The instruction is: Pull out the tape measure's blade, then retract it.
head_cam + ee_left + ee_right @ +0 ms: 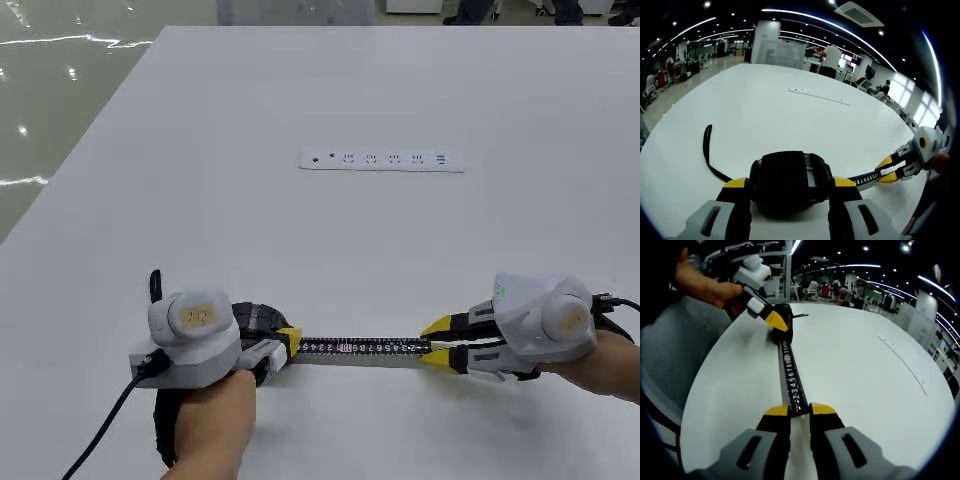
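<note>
Left gripper (280,348): jaws clamped on both sides of the black tape case (790,180), which sits on the table (400,80) near the front edge. Right gripper (432,344): jaws nearly together, pinching the blade (365,347) at its free end. The blade is partly out and lies flat on the table between the two grippers, numbers facing up. The case's black strap (707,150) curls on the table beside the case.

Surface: plain white matte top. A white power strip (381,159) lies flat mid-table, well apart from the tape.

Room: glossy pale floor (60,90) left of the table. Dark ceiling with long light strips (805,17). Open hall with desks, and a person (831,57) stands past the far edge.
</note>
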